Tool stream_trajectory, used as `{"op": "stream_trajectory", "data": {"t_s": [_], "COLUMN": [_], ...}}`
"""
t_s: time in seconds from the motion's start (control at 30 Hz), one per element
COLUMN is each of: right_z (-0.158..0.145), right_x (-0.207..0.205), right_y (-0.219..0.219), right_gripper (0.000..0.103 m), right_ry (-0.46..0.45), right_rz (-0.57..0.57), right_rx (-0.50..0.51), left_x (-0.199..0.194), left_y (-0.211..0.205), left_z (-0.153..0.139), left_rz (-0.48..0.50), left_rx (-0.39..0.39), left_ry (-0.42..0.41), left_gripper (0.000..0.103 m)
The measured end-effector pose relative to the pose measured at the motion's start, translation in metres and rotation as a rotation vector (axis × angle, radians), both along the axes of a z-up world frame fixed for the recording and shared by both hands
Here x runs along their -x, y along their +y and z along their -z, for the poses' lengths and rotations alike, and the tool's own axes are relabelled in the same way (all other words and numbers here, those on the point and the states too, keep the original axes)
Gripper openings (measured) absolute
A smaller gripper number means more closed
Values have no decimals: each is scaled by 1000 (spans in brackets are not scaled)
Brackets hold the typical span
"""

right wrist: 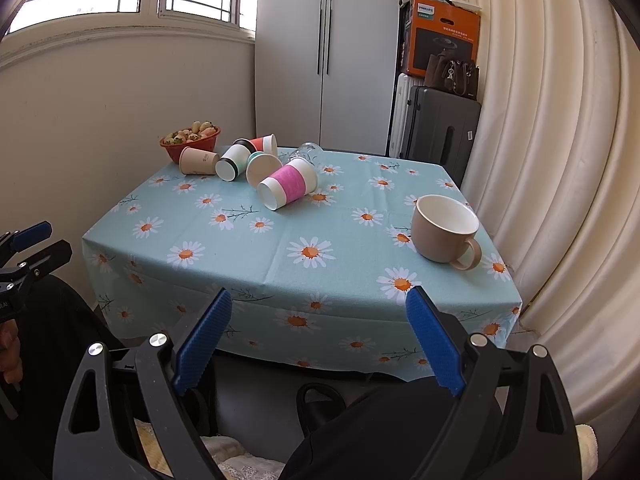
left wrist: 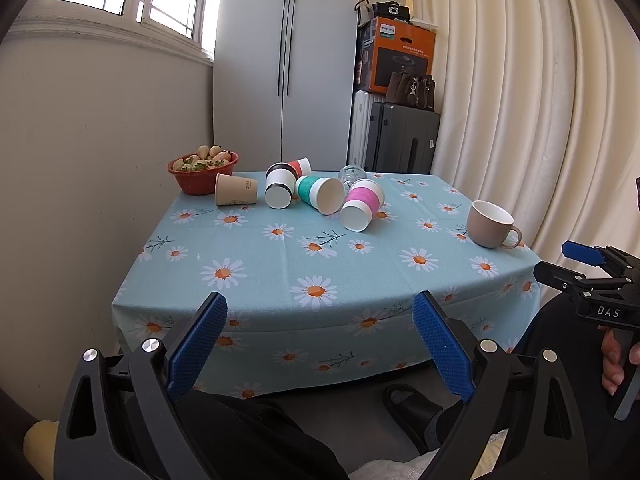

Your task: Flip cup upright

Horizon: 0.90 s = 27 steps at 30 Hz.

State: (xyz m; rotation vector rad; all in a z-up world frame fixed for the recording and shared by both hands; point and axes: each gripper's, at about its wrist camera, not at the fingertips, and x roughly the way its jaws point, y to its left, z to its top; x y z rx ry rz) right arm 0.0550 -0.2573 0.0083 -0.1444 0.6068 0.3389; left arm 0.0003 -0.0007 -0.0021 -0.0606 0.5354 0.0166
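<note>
Several paper cups lie on their sides at the far side of the table: a plain tan cup, a black-banded cup, a red-banded cup, a teal-banded cup and a pink-banded cup. A clear glass lies behind them. A beige mug stands upright at the right. My left gripper and right gripper are open and empty, held in front of the table's near edge.
A red bowl of fruit sits at the table's far left corner. The daisy tablecloth hangs over the edges. A wall is at the left, a curtain at the right, suitcases and a cabinet behind.
</note>
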Motion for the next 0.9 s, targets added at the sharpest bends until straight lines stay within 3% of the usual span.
{"op": "stream_trajectory", "data": {"t_s": [0.9], "right_z": [3], "right_x": [0], "right_y": [1], "right_gripper": [88], "right_ry": [4], "right_rz": [-1], "right_rx": [5], "left_x": [0], "left_y": [-4], "left_z": [1], "left_rz": [2], "left_rx": [-4], "left_ry": [7], "left_gripper": [92]}}
